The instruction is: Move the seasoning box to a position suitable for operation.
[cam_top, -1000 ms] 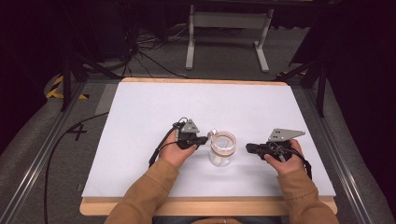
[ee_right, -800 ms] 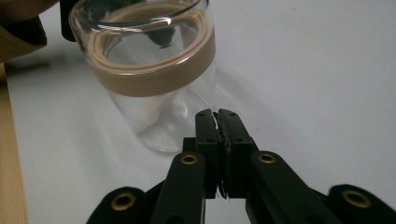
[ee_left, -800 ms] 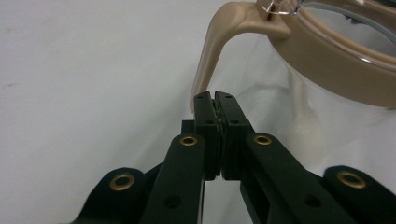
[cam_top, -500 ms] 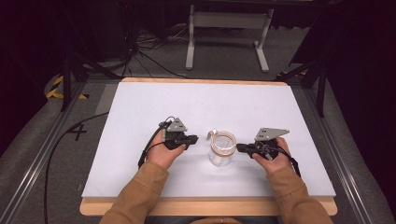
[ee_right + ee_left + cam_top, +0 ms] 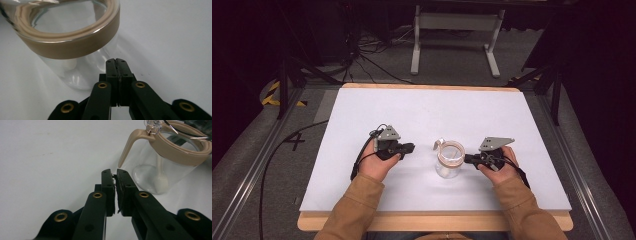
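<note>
A clear glass jar (image 5: 448, 161) with a tan band round its rim stands on the white table (image 5: 422, 115), slightly right of the middle. A tan handle (image 5: 130, 145) curves down from the rim on the jar's (image 5: 170, 162) left side. My left gripper (image 5: 411, 147) hangs to the left of the jar, apart from it, jaws shut with nothing between them (image 5: 115, 173). Just right of the jar is my right gripper (image 5: 467, 159), its shut tips (image 5: 116, 61) close to the glass wall (image 5: 72, 62) below the band.
The white table top runs wide to the back and left. A wooden edge (image 5: 432, 221) borders its near side. Black cables (image 5: 272, 165) lie on the grey floor at the left, and a metal stand (image 5: 457, 35) rises behind the table.
My left gripper has drawn back leftward from the jar's rim. My right gripper has moved in from the right until its tips are close to the jar.
</note>
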`<state>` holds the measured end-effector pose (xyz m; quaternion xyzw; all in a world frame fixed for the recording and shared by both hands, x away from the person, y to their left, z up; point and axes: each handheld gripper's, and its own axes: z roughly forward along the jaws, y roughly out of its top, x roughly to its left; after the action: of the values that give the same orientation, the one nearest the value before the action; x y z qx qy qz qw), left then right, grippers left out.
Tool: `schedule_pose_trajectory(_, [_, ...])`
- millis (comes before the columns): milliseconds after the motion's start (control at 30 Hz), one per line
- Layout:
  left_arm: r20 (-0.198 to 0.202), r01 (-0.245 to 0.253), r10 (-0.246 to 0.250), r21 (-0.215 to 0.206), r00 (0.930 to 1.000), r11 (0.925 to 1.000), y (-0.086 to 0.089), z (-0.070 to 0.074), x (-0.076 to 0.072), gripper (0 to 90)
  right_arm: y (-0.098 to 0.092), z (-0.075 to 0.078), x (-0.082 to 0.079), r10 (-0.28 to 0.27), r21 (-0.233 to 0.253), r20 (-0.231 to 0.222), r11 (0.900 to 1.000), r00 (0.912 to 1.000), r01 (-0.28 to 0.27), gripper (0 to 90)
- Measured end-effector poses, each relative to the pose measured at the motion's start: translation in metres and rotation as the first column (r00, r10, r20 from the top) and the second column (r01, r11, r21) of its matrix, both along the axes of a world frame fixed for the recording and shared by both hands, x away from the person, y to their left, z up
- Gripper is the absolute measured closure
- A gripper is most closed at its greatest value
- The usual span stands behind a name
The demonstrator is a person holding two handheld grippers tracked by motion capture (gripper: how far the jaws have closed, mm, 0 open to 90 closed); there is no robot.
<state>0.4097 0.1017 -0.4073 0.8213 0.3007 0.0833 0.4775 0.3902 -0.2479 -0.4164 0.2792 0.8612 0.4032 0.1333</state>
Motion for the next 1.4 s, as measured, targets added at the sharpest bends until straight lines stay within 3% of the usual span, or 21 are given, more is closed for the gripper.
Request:
schedule_pose_trajectory(200, [-0.009,0.004,-0.004,-0.018,1.0000,0.9998,0.000,0.001,0.001,84.3,0.005,0.001,-0.007,0.028,-0.007,-0.008,1.000,0.9996,-0.028,90.0])
schedule_pose_trajectory(967, [-0.010,0.013,-0.013,-0.015,0.9999,0.9998,-0.002,0.003,0.002,83.7,0.029,-0.001,-0.023,0.126,-0.023,-0.024,0.992,0.9917,-0.126,90.0])
schedule_pose_trajectory(1200, [-0.017,0.028,-0.029,-0.033,0.9994,0.9990,-0.002,0.007,0.001,82.1,0.022,0.004,-0.022,0.115,-0.004,-0.016,0.993,0.9933,-0.115,89.9])
schedule_pose_trajectory(1333, [-0.002,0.066,-0.066,-0.017,0.9978,0.9977,-0.005,0.019,0.000,79.8,0.011,0.009,-0.021,0.081,0.010,-0.006,0.997,0.9967,-0.081,89.9])
schedule_pose_trajectory(1400, [0.002,0.084,-0.083,-0.032,0.9965,0.9960,-0.008,0.025,-0.001,78.9,0.004,0.011,-0.021,0.065,0.016,0.000,0.998,0.9979,-0.065,89.9])
